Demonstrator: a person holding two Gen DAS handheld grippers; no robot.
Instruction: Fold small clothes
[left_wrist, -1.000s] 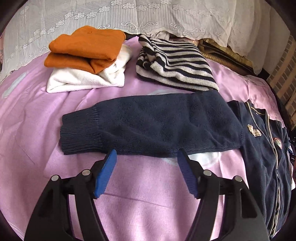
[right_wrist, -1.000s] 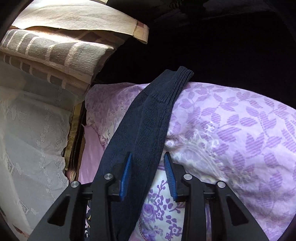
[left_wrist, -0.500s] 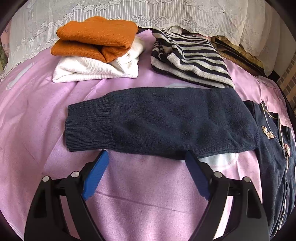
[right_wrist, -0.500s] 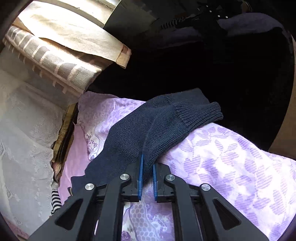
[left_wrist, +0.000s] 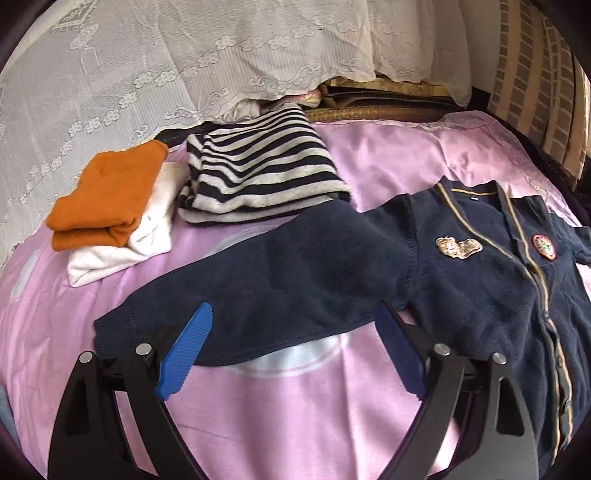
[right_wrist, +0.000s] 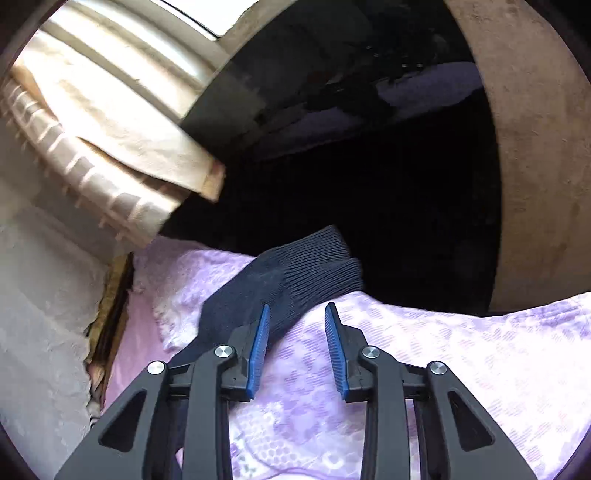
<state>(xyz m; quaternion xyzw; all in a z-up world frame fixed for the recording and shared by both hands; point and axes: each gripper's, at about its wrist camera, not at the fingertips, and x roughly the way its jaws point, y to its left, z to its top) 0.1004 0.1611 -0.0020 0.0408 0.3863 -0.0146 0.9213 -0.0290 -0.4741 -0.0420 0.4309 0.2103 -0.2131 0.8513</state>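
Navy cardigan (left_wrist: 480, 280) sleeve lies between the opening left claw (left_wrist: 291, 339) tips

We note both tools alike: left gripper (left_wrist: 291, 339) and right gripper (right_wrist: 297, 343) have black skeletal linkage arms with cut-outs, silver pivot screws, and ribbed blue pads (right_wrist: 258, 354), apparently rubber.

navy cardigan (left_wrist: 480, 288) cut off at right edge, white garment (left_wrist: 122, 247) partly under orange one (left_wrist: 110, 195)
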